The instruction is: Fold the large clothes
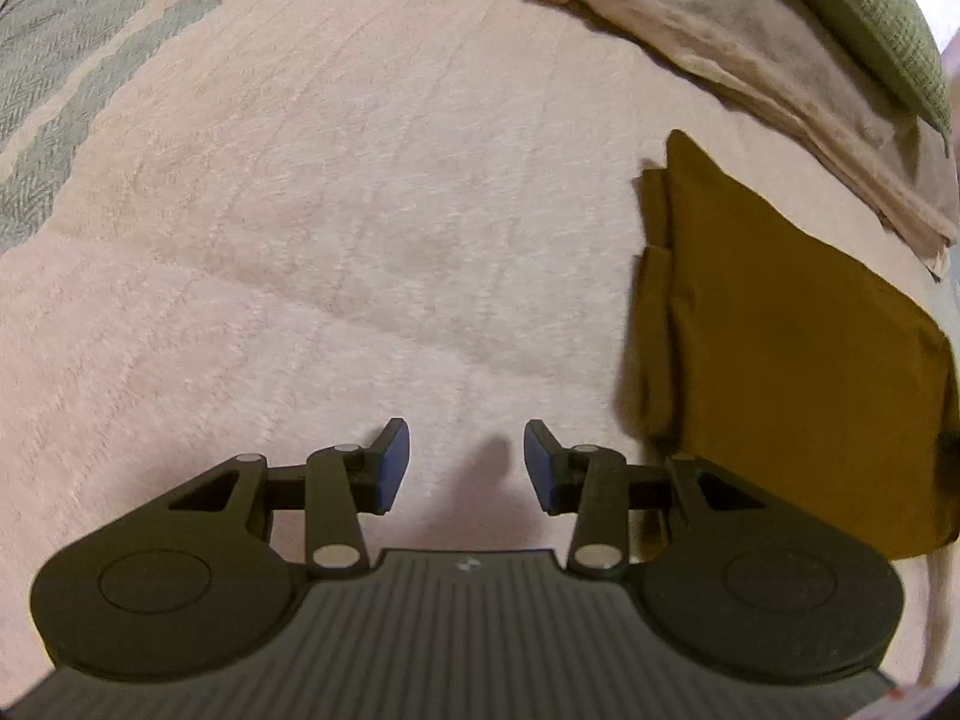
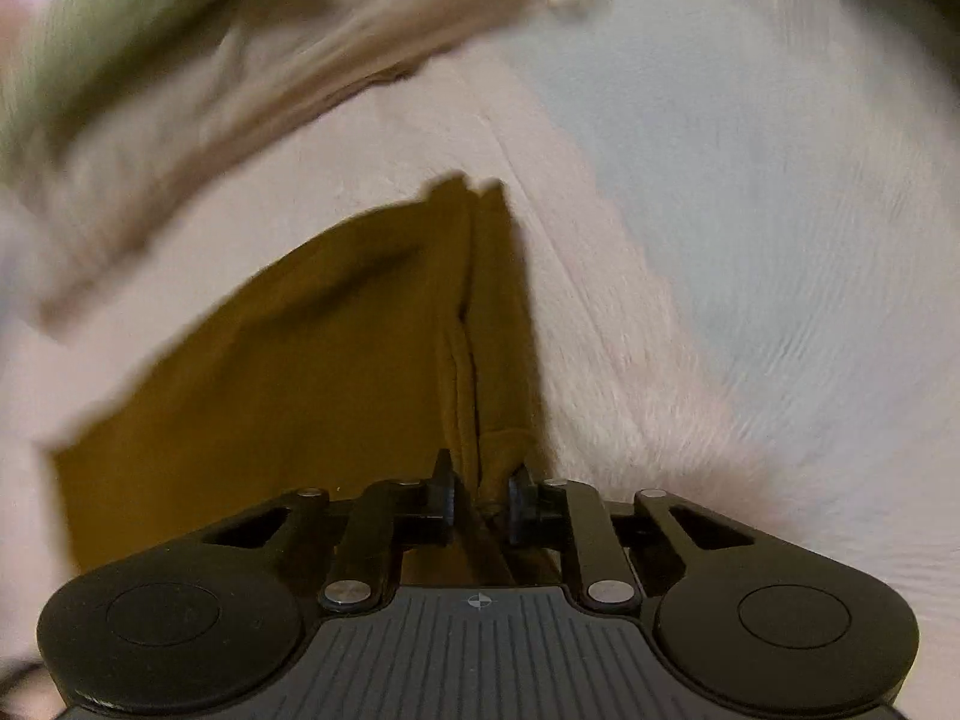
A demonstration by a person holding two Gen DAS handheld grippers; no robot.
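Mustard-brown folded cloth garment lies flat on the pale pink fleecy blanket, near a folded beige cloth under a green cushion. My right gripper pinches its layered corner edge. My left gripper hangs parted and empty over bare blanket just beside it.

Each hand-held gripper is matte black with a ribbed grey body, round side discs, silver pivot screws, and blue pads on the left one.
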